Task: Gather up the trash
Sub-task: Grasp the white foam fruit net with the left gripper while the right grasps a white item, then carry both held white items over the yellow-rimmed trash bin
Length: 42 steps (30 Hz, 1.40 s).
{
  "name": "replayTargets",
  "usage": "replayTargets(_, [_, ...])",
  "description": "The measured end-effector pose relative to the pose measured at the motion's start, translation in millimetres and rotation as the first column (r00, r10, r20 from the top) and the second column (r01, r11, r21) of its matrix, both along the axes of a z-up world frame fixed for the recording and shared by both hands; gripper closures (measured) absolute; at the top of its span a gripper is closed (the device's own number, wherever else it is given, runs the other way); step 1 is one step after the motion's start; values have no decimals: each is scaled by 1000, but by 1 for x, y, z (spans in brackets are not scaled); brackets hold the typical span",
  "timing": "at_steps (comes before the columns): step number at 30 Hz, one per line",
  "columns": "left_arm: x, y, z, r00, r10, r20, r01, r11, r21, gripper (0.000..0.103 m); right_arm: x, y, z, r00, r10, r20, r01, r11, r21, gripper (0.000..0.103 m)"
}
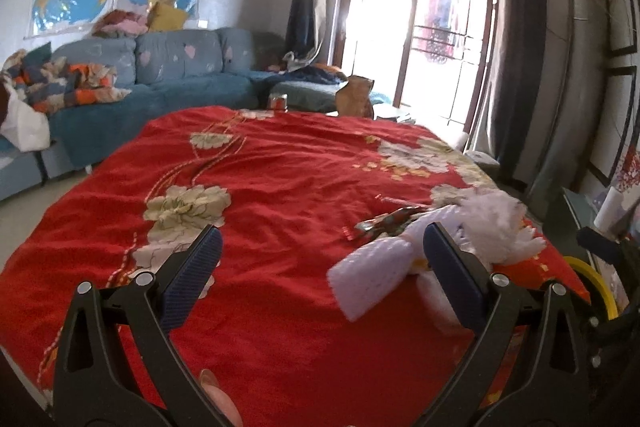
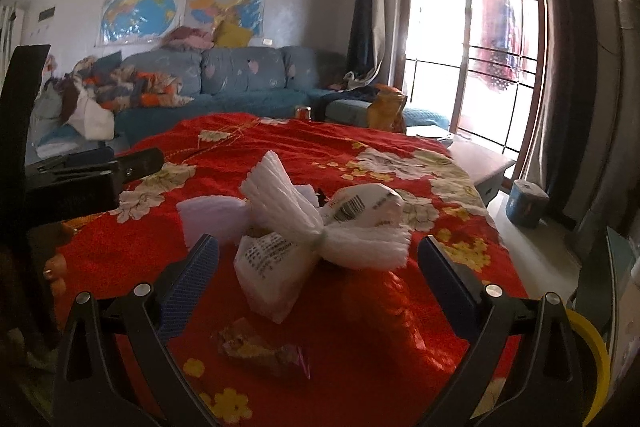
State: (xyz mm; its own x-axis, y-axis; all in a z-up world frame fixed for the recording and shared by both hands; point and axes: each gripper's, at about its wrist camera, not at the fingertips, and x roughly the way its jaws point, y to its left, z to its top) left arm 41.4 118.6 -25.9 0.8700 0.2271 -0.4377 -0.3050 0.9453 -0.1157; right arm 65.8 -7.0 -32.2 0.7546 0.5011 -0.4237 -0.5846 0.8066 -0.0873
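A pile of trash lies on the red flowered cloth [image 2: 360,307]. It holds a white foam fruit net [image 2: 320,223], a white printed packet [image 2: 268,267], a white barcode bag [image 2: 360,205] and a flat white foam piece [image 2: 212,215]. A small clear wrapper [image 2: 264,347] lies closest. My right gripper [image 2: 320,259] is open and empty, just short of the pile. My left gripper [image 1: 320,255] is open and empty, left of the pile. In its view the foam piece [image 1: 368,275], the fluffy net [image 1: 496,223] and a dark patterned wrapper [image 1: 384,221] lie to the right.
A blue sofa [image 1: 180,67] with piled clothes stands behind the table. A red can [image 1: 278,103] and a brown bag [image 1: 354,97] stand at the table's far edge. A yellow ring [image 2: 588,347] is at the right. A blue roll [image 2: 526,203] sits on the floor by the window.
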Motion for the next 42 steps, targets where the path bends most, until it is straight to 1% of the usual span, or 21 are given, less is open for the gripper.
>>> replayTargets(2, [3,8,-4,1000,-17,-11,17,1000,-21,11,7,7,0,1000,5,2,-5,1000,-17,6])
replayTargets(7, [12,16,-14,997,-53,-54,52,998,-29,11,21,25,-2,1000,30,3,-30,998,-55,7])
replayTargets(8, [15,18,-18,995,-67,-72,63,997,-45,11,24,27,-3,999,34,4,-34,998,-60,8])
replayTargets(10, [19,23,-23,993,-87,-86,80,993,-85,11,29,33,-2,999,45,0,-45,996,-74,14])
replayTargets(11, [22,25,-26,990,-105,-90,95,989,-112,11,32,36,-3,999,51,-11,-52,996,-74,19])
replayTargets(14, [31,29,-33,985,-145,-97,130,980,-150,11,39,40,-5,996,78,-45,-82,993,-83,29])
replayTargets(16, [37,31,-39,979,-172,-106,150,971,-186,11,41,41,-5,995,81,-53,-86,992,-87,41])
replayTargets(18, [42,32,-45,971,-214,-107,185,955,-231,11,44,38,-5,993,93,-79,-98,993,-60,61])
replayTargets(20, [48,31,-51,961,-249,-117,213,943,-256,11,47,33,-5,988,112,-102,-116,993,-37,76])
replayTargets(21, [52,29,-55,956,-269,-122,229,936,-269,12,46,29,-3,987,118,-105,-120,993,-19,80])
replayTargets(23, [56,28,-60,947,-295,-123,249,922,-296,20,44,21,1,986,124,-107,-123,992,16,82])
replayTargets(25, [57,28,-63,941,-314,-122,263,911,-317,25,44,11,7,985,130,-116,-122,990,69,83])
replayTargets(26, [58,26,-64,936,-332,-119,279,903,-327,31,43,6,8,984,132,-121,-121,989,90,84])
replayTargets(29, [59,22,-63,930,-351,-112,298,895,-331,44,44,-6,14,982,124,-139,-103,984,148,84])
replayTargets(32, [58,21,-61,926,-361,-108,308,891,-334,74,43,-18,19,982,107,-153,-77,978,192,84])
replayTargets(35, [55,21,-56,924,-370,-96,321,887,-333,82,41,-27,22,983,89,-158,-51,973,227,84])
replayTargets(38, [48,18,-42,927,-371,-65,335,891,-306,92,42,-38,28,983,76,-168,-28,962,272,84])
replayTargets(42, [38,12,-17,927,-376,-8,361,896,-261,93,41,-53,37,982,69,-174,-6,942,336,84])
